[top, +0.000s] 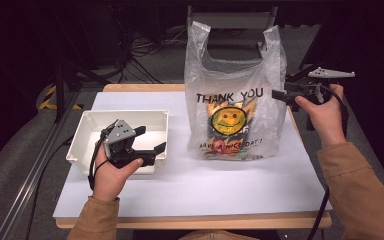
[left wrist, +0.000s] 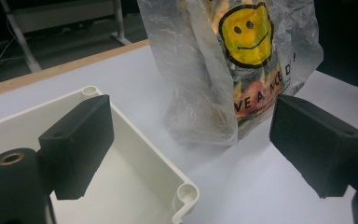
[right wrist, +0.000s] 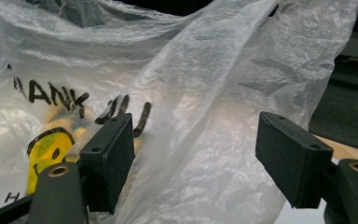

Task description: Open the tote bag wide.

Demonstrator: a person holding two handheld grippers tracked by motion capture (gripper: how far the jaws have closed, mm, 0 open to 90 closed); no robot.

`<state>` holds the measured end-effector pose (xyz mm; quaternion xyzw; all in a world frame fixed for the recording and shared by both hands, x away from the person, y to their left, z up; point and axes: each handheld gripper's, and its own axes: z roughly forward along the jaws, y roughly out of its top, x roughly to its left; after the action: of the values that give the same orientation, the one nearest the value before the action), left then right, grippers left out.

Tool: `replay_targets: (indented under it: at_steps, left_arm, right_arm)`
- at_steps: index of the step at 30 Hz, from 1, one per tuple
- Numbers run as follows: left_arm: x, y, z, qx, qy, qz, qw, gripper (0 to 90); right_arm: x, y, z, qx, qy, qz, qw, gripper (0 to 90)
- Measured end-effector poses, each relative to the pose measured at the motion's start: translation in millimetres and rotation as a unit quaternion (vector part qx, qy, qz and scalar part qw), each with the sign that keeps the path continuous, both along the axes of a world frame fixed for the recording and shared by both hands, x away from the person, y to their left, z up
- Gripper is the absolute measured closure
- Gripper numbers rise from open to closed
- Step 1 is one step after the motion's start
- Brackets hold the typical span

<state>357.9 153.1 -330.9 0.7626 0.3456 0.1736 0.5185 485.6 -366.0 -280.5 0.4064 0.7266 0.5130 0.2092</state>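
Your plastic bag (top: pixel 232 100) stands upright near the middle of the white table (top: pixel 190 185), its long axis vertical, handles up, and its smiley print facing you. Your left gripper (top: pixel 150 140) hovers over the near right corner of the empty white tray (top: pixel 87 127), jaws apart and aimed right toward the bag. Your right gripper (top: pixel 280 95) is at the bag's upper right edge, jaws spread with nothing clamped.

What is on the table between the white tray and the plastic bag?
Nothing: in the high view, bare white table separates the white tray from the plastic bag.
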Motion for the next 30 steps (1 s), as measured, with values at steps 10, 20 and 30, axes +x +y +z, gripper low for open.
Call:
replay_targets:
  at_steps: [10, 20, 30]
  left_arm:
    - [0.6, 1.9, -1.5, 0.005, 0.000, 0.000, 1.0000, 14.0]
    - [0.1, 3.3, -2.9, 0.005, 0.004, 0.000, 1.0000, 13.9]
    - [0.6, 2.4, -2.5, 0.001, 0.001, -0.004, 1.0000, 13.9]
  right_arm:
    - [12.7, 12.0, 0.2, 0.008, 0.010, 0.014, 0.9998, 29.9]
    - [16.7, 20.0, 5.1, -0.035, 0.016, 0.030, 0.9988, 65.0]
    - [-4.4, 19.2, 18.5, -0.055, -0.016, 0.070, 0.9959, 90.0]
